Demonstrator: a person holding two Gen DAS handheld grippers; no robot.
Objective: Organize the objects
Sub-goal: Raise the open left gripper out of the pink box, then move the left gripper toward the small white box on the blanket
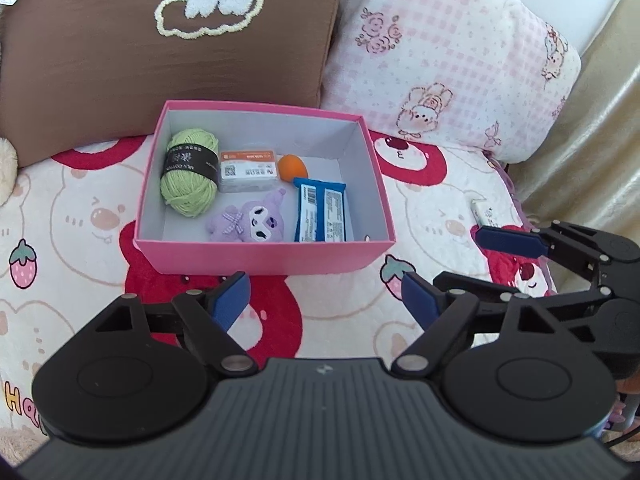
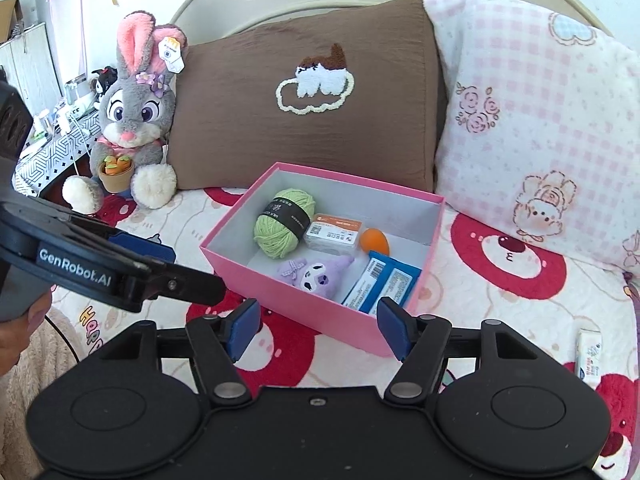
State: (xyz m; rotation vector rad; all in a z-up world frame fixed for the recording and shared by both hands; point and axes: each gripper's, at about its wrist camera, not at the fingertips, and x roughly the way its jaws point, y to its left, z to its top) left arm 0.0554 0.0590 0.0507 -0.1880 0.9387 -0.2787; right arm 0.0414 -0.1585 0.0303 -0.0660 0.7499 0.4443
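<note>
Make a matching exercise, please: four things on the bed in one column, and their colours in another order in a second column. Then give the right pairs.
Things:
1. yarn
2. box
3. egg
4. plush

Colours:
A. orange
B. purple
C. green
D. pink

Pairs: 1-C, 2-D, 3-A, 4-B

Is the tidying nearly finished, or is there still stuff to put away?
Nearly. The pink box already holds yarn, a card case, an orange egg, a purple plush and a blue packet. Both grippers are empty. A small white pack still lies on the blanket.
</note>
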